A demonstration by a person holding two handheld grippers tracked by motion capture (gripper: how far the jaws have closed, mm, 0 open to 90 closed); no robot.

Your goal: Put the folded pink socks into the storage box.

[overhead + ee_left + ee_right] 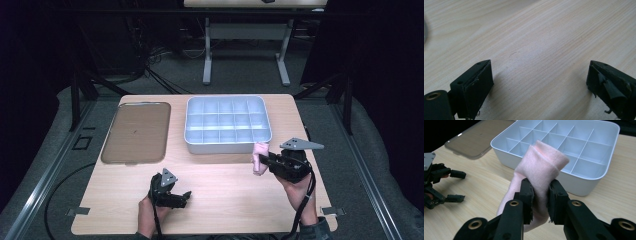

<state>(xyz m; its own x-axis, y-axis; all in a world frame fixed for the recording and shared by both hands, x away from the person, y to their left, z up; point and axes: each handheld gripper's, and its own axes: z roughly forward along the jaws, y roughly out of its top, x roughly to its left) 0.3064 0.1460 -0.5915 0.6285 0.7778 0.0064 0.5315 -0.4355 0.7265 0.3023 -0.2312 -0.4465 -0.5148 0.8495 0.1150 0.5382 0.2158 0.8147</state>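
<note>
A rolled pink sock (540, 167) is pinched between the two black jaws of my right gripper (540, 195), lifted off the wooden table. In the high view the pink sock (260, 157) hangs just in front of the white divided box (227, 124), near its front right corner, with the right gripper (265, 160) behind it. The white divided box (564, 147) has several empty compartments. My left gripper (185, 196) rests low on the table near the front edge, jaws wide apart. In its own view the left gripper (540, 80) has only bare wood between its fingers.
A brownish translucent lid (136, 132) lies flat to the left of the box. The wooden table (225, 195) ends at a front edge close to the person's hands. Beyond the far edge stands another table's white frame (245, 55) on grey floor.
</note>
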